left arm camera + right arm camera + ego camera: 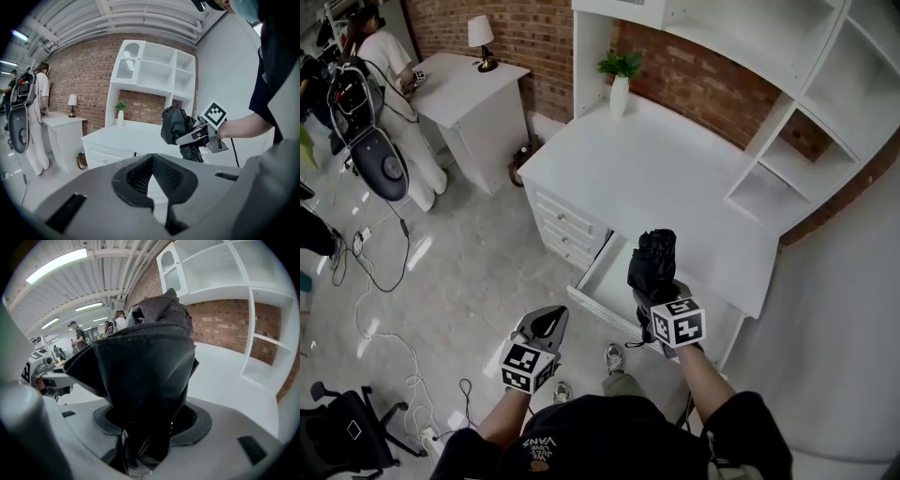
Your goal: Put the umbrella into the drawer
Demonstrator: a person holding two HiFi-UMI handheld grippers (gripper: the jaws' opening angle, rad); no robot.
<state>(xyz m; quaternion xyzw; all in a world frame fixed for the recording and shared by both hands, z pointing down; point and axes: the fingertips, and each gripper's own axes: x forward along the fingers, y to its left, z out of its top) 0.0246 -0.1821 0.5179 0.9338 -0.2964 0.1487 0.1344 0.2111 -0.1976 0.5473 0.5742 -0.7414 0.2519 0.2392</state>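
A folded black umbrella (pixel 654 258), its fabric bunched and creased into a short, thick bundle, is clamped in the jaws of the right gripper (pixel 657 292). The person holds it in the air. In the head view it shows over the right part of the open drawer (pixel 606 277), clear of it. The drawer is white and pulled out from under the white table (pixel 656 178); only the head view shows it open.

The right gripper view is filled by the umbrella (pixel 145 357): loose matte folds fan out at the top, narrowing to tight, shinier pleats where the jaws of the right gripper (pixel 150 425) close round it. Beyond it lies the table top (pixel 229 380).

The left gripper view shows the umbrella (pixel 174 124) from the side, the wide end standing above the right gripper (pixel 197 135) and a narrower dark end hanging below. It also shows a white shelf unit (pixel 154 70) on the table and a potted plant (pixel 121 107).

The left gripper (pixel 553 317) hangs to the left of the drawer, over the floor. Its own view shows the jaws of the left gripper (pixel 152 159) clenched together at the tips with nothing between them
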